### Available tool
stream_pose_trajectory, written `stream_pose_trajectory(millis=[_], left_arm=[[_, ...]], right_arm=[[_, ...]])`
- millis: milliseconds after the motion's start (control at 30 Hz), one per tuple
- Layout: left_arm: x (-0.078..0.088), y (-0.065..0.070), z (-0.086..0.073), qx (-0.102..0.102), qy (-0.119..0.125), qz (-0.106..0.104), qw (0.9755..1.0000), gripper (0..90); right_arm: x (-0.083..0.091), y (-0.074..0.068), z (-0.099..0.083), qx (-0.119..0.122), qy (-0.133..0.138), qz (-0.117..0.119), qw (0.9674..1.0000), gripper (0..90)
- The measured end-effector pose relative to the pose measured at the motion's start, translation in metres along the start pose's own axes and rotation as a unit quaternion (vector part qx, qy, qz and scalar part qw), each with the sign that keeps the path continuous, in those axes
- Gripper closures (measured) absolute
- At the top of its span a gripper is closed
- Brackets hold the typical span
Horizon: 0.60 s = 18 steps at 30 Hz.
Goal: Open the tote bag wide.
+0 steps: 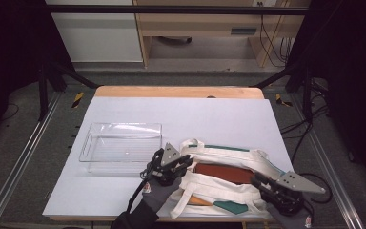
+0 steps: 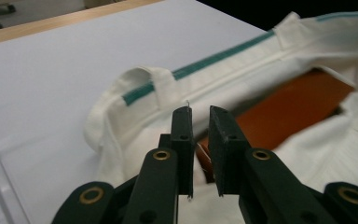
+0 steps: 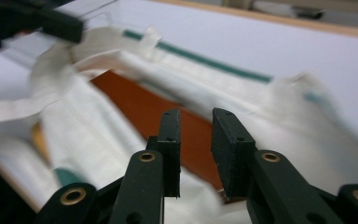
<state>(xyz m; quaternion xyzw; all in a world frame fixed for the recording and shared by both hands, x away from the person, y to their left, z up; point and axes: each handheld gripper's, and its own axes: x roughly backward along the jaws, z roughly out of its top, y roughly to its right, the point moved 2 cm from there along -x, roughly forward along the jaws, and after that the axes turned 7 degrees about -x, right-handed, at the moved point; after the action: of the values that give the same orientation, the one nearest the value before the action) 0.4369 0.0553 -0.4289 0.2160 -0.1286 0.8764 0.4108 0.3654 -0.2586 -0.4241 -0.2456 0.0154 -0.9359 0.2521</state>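
Both tools, left (image 1: 187,162) and right (image 1: 259,182), hover released over the cream tote bag (image 1: 228,157), its mouth spread to expose an orange-brown book (image 1: 224,172).

White bag (image 1: 228,188) hides most of brown board (image 1: 224,172).

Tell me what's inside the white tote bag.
Through the mouth of the white tote bag a flat reddish-brown item shows, lying inside. Its edges run under the cloth, so its full shape, and anything beneath it, is covered.
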Motion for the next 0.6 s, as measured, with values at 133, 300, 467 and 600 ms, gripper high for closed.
stream_pose_trajectory(millis=[133, 300, 467, 600], left_arm=[[0.002, 0.016, -0.010, -0.017, -0.015, -0.021, 0.9995, 79.6], [-0.003, 0.026, -0.033, -0.026, -0.038, -0.039, 0.9982, 75.1], [0.000, 0.024, -0.043, -0.017, -0.052, -0.051, 0.9972, 70.8], [0.001, 0.024, -0.047, -0.018, -0.057, -0.058, 0.9965, 68.8]], right_arm=[[-0.014, 0.013, 0.008, 0.008, -0.027, -0.042, 0.9987, 64.2], [-0.031, 0.020, 0.004, 0.012, -0.032, -0.059, 0.9977, 58.8], [-0.046, 0.023, -0.004, 0.034, -0.068, -0.086, 0.9934, 64.1], [-0.046, 0.026, -0.003, 0.022, -0.069, -0.081, 0.9941, 84.7]])
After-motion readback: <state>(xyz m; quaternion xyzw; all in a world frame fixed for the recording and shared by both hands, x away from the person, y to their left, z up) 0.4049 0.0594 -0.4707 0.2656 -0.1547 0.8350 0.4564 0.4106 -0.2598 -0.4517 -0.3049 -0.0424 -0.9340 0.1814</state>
